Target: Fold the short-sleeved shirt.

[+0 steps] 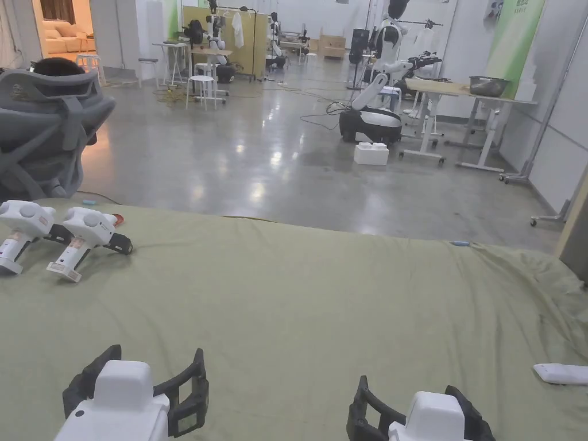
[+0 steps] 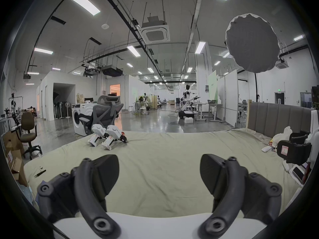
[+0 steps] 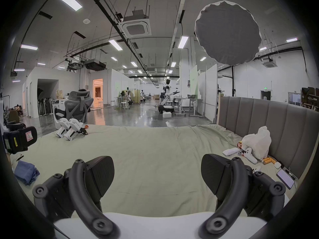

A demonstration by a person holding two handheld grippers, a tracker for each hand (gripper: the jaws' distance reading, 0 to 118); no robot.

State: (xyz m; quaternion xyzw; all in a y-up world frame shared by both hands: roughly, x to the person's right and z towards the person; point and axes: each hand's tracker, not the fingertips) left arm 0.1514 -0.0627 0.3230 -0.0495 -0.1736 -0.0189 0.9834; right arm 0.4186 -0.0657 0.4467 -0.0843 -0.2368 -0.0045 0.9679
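Observation:
A pale green sheet (image 1: 321,298) covers the bed, and both grippers hover low over its near edge. My left gripper (image 1: 158,350) is open with nothing between its jaws, as its own view confirms (image 2: 159,170). My right gripper (image 1: 407,386) is also open and holds nothing (image 3: 158,172). A bunched blue cloth (image 3: 25,173) lies at the bed's left edge in the right gripper view, left of the right gripper and apart from it. Each gripper view catches the other gripper at its side: the right gripper (image 2: 293,149) and the left gripper (image 3: 19,139).
Two spare white grippers (image 1: 74,235) lie on the sheet at the far left. A white plastic bag (image 3: 259,142), controllers and a phone (image 3: 285,178) sit by the grey headboard (image 3: 259,118) on the right. A grey office chair (image 1: 46,132) stands beyond the bed's left corner.

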